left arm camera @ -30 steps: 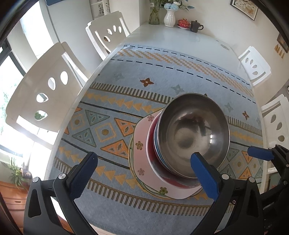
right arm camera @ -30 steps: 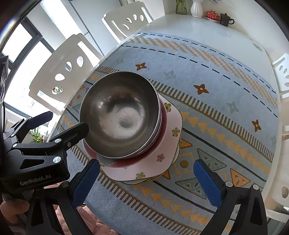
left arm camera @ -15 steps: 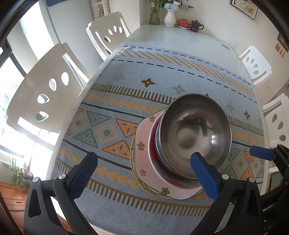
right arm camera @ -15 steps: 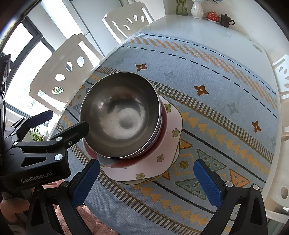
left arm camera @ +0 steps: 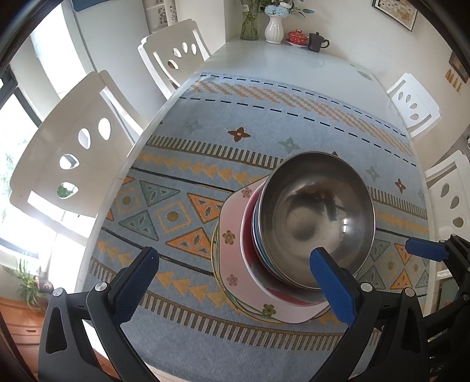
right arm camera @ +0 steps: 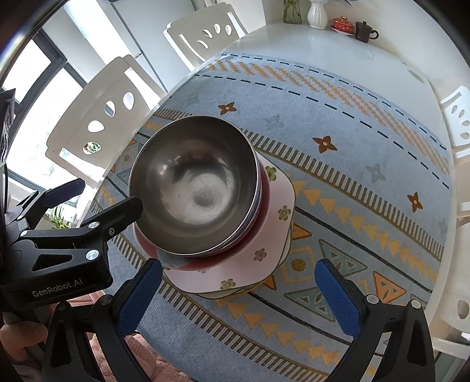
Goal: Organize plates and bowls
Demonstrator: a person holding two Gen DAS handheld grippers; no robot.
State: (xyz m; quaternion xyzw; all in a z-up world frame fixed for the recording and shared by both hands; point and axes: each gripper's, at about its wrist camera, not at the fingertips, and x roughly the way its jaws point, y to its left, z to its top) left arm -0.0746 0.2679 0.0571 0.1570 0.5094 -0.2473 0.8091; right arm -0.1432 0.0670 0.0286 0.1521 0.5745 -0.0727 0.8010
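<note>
A steel bowl (left arm camera: 317, 217) sits on top of a stack: other bowls under it, a red one (left arm camera: 248, 223), then a pink flowered plate (left arm camera: 232, 235) on the patterned cloth. The stack also shows in the right wrist view, with the steel bowl (right arm camera: 196, 188) over the pink plate (right arm camera: 276, 235). My left gripper (left arm camera: 235, 264) is open and empty, hovering above the stack's near left side. My right gripper (right arm camera: 238, 282) is open and empty, above the stack's near edge. The left gripper shows at left in the right wrist view (right arm camera: 97, 197).
The blue patterned cloth (left arm camera: 249, 147) covers most of the white table (left arm camera: 293, 58). A vase (left arm camera: 273, 26), a red lidded cup (left arm camera: 298, 36) and a dark mug (left arm camera: 317, 42) stand at the far end. White chairs (left arm camera: 73, 147) surround the table.
Both grippers have shifted only slightly; the stack sits a little further right in the left wrist view. Nothing was grasped or released.
</note>
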